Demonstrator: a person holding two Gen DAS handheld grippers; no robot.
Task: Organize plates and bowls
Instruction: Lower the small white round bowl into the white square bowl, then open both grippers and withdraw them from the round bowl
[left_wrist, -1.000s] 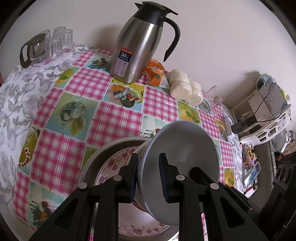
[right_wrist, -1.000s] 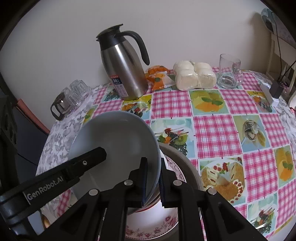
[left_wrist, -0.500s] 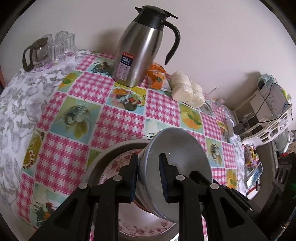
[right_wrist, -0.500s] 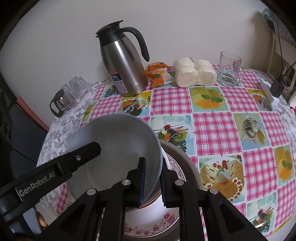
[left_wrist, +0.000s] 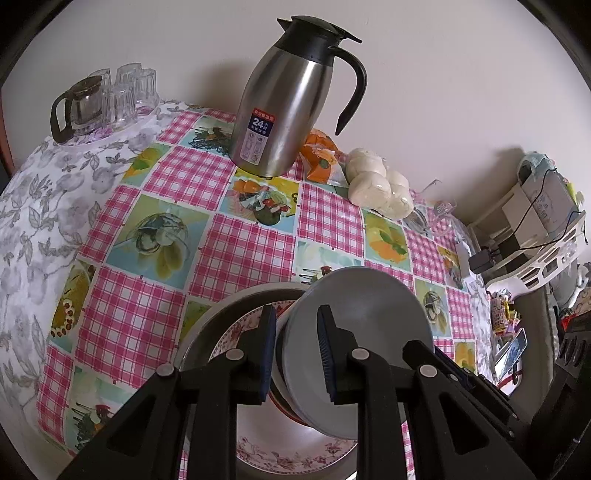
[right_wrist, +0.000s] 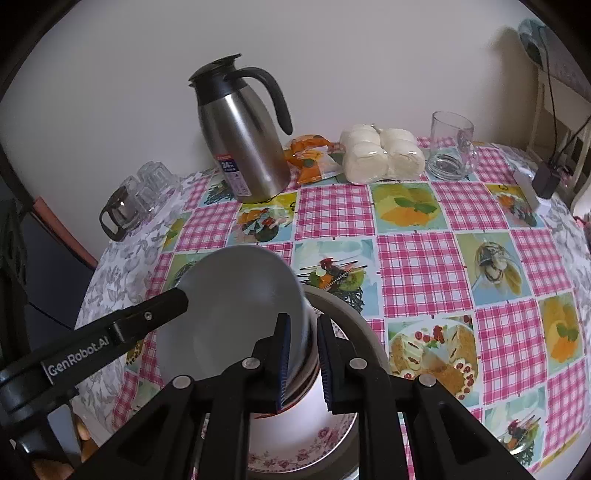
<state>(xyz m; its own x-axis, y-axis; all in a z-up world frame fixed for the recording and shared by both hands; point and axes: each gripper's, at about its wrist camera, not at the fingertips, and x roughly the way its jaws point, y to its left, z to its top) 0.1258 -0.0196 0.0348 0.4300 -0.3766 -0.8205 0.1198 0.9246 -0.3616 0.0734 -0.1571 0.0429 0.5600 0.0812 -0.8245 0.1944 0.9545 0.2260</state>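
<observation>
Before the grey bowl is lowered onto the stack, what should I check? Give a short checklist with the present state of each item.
1. Left claw grips the rim of the tilted grey bowl: ok.
2. Right claw grips the opposite rim: cannot tell; a little gap shows beside its pads.
3. Bowl is level for stacking: not ok, it leans steeply.
4. Target below is free: ok, the white plate with pink flower border shows bare centre, inside a larger grey dish.
5. Bowl sits over the plate: ok.
6. Tall steel thermos jug stands well clear: ok.
</observation>
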